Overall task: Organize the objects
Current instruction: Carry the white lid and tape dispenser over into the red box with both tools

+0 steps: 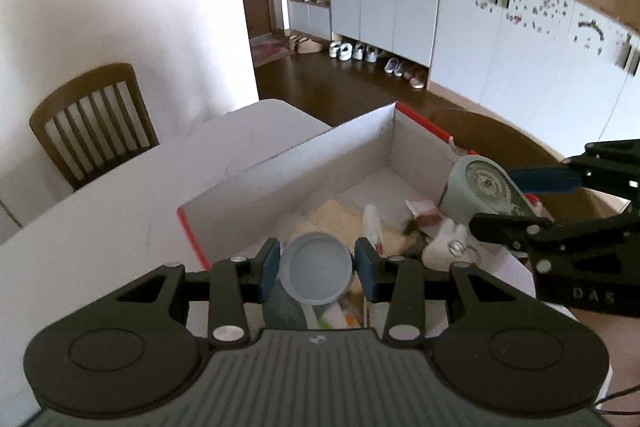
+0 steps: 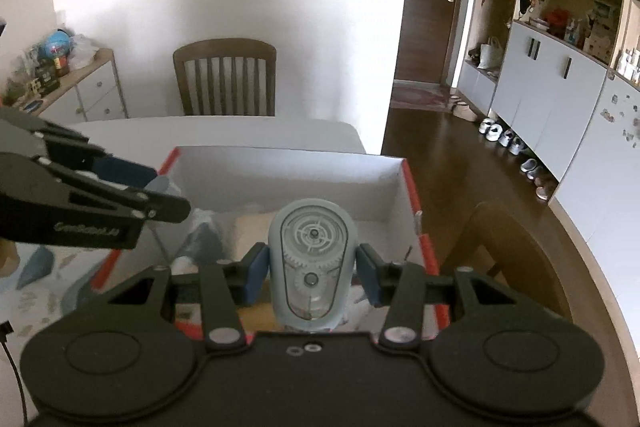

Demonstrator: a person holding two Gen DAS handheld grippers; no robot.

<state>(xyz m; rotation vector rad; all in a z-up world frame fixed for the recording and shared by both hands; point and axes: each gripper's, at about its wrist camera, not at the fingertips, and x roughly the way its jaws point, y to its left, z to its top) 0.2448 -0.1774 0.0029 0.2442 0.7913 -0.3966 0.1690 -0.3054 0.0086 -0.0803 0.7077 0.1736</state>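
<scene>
Holding a round grey lid (image 1: 316, 269) between the blue pads of the left gripper (image 1: 316, 267), clamped edge to edge, just above the near end of the cardboard box (image 1: 288, 163). Hovering over clutter inside that box — a pale cloth bundle (image 1: 336, 217), a dark grey cloth piece (image 1: 285, 309) directly beneath the lid, and small packets too blurred to name.

Gripping a pale blue gear gadget (image 2: 311, 259) in the right gripper (image 2: 311, 273) (clear window, cogs showing), upright, pads pressing on its two sides, over the box's near right corner. Showing again in the left wrist view, the same gadget (image 1: 482, 189) sitting tilted at the box's right wall, with the right gripper (image 1: 516, 203) reaching in from the right edge.

Crowding the box's left edge in the right wrist view, the left gripper (image 2: 156, 187), close beside the gadget but not touching it.

Resting on a white table (image 1: 100, 227), the box lying near its right side, red-trimmed rim facing up. Standing at the table's far edge, a wooden chair (image 2: 225, 77); curving past the box's right side, a second chair back (image 2: 516, 251). Lining the cabinet base beyond, a row of shoes (image 1: 356, 51).
</scene>
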